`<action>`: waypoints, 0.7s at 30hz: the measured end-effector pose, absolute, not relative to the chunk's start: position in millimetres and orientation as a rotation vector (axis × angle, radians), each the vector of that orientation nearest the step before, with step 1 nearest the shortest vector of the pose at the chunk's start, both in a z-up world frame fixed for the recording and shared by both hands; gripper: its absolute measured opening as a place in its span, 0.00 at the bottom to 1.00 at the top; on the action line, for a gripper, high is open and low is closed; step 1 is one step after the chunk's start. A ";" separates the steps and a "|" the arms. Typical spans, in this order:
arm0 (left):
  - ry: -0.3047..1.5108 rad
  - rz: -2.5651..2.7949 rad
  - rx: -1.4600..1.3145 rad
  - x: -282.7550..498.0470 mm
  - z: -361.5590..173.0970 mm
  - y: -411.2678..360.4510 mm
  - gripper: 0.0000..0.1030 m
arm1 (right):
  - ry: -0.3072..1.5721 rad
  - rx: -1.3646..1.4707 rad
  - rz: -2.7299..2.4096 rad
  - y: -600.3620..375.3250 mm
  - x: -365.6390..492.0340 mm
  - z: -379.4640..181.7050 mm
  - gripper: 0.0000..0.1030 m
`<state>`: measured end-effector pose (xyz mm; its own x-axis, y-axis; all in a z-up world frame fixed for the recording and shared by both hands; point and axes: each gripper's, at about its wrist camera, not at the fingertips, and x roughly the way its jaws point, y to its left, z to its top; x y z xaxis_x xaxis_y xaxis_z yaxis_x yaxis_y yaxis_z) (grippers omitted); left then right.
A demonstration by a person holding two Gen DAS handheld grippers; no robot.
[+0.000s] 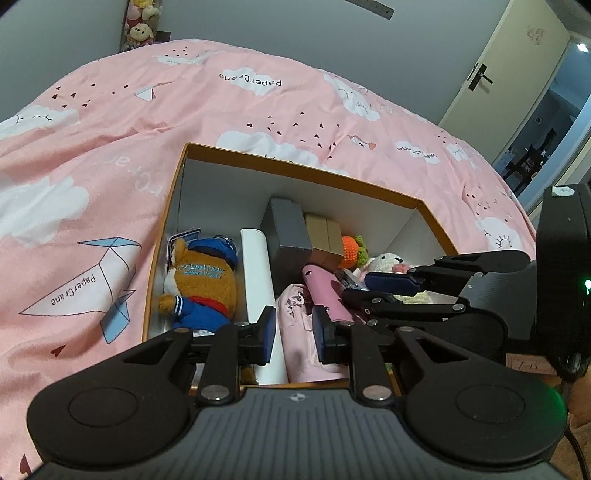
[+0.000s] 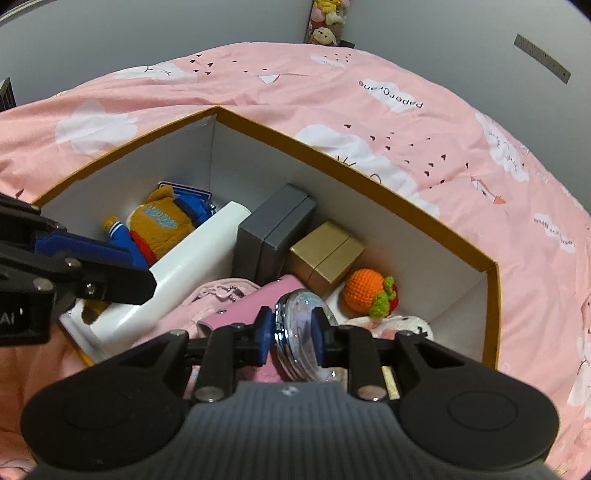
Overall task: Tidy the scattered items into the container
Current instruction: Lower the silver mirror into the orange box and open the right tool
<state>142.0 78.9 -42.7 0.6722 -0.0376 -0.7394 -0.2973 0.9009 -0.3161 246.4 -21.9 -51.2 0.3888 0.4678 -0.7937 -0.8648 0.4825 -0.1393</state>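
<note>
An orange-rimmed cardboard box [image 1: 295,168] [image 2: 354,157] sits on the pink bed. Inside lie a brown plush bear [image 1: 203,280] [image 2: 159,229], a white roll [image 1: 258,291] [image 2: 184,266], a grey box [image 1: 288,229] [image 2: 269,229], a gold box [image 1: 327,236] [image 2: 327,251], an orange knitted toy [image 1: 351,251] [image 2: 365,288], a pink case [image 1: 325,291] [image 2: 255,299] and a white plush [image 1: 388,264]. My right gripper [image 2: 293,328] is shut on a round silver compact mirror [image 2: 299,332], held over the box. My left gripper [image 1: 293,332] is open and empty above the box's near edge.
The pink bedspread [image 1: 110,166] [image 2: 480,184] surrounds the box on all sides. A door [image 1: 509,70] stands at the far right in the left wrist view. Plush toys [image 1: 142,22] hang on the far wall. Each gripper shows in the other's view beside the box.
</note>
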 end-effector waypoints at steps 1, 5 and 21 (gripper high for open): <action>0.826 0.151 -0.438 141.7 -42.4 78.9 0.26 | 0.775 -0.592 0.917 -22.9 248.1 -50.5 0.26; 0.826 0.154 -0.435 141.7 -42.1 78.4 0.26 | 0.847 -0.488 0.927 -29.5 258.3 -47.4 0.29; 0.807 0.151 -0.424 138.5 -38.6 76.6 0.47 | 0.933 -0.284 0.911 -46.0 265.3 -42.9 0.45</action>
